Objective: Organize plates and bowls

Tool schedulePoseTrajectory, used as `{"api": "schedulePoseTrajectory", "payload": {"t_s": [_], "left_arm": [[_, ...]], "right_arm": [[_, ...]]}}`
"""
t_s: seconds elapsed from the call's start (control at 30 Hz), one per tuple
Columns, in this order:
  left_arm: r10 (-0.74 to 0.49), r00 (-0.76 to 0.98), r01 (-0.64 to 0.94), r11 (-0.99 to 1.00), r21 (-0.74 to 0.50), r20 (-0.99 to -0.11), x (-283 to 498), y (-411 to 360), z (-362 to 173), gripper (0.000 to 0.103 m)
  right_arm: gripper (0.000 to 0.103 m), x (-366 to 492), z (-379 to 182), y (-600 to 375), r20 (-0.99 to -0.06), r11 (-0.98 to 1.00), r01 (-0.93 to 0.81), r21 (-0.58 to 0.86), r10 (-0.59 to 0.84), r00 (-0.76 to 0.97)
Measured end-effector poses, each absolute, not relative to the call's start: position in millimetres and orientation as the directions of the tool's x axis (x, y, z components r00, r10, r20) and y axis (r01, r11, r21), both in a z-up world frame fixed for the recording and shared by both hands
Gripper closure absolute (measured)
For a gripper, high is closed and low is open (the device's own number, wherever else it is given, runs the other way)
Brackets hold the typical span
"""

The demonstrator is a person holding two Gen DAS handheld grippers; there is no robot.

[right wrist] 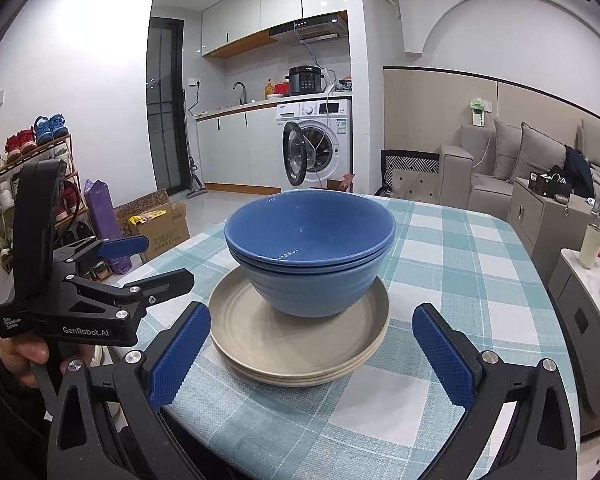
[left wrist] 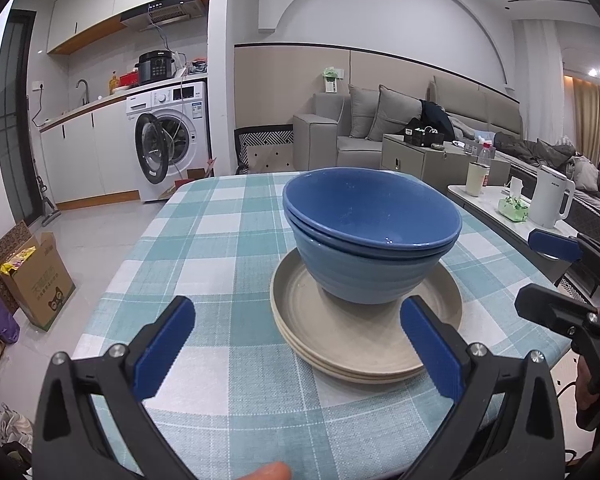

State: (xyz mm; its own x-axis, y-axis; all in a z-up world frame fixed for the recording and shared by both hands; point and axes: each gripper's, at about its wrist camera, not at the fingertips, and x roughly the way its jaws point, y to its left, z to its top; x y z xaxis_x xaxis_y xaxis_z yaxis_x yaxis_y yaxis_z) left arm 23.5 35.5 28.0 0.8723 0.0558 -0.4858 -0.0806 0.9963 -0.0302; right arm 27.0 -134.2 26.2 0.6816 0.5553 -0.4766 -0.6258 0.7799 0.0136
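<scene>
Indoors, a table under a teal-and-white checked cloth (left wrist: 228,248) carries stacked beige plates (left wrist: 340,336), two nested blue bowls (left wrist: 372,236) upright on them, at 12 o'clock from both tools. The left gripper (left wrist: 296,344) and right gripper (right wrist: 312,352) both stand spread, pinching nothing. A washing machine (left wrist: 172,140) sits at 10 o'clock, a grey sofa (left wrist: 380,128) at 1 o'clock.

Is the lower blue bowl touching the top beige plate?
Touching. In the right wrist view the lower blue bowl stands with its base directly on the top beige plate, no gap visible between them.
</scene>
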Motion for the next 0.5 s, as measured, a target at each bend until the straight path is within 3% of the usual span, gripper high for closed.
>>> {"api": "schedulePoseTrajectory", "payload": {"t_s": [0.5], "left_arm": [[0.049, 0.869, -0.087, 0.995, -0.054, -0.492, 25.0, 43.6, 24.9, 0.0]], "right_arm": [[0.0, 26.0, 26.5, -134.3, -0.471, 0.78, -0.626, 0.009, 0.555, 0.685]]}}
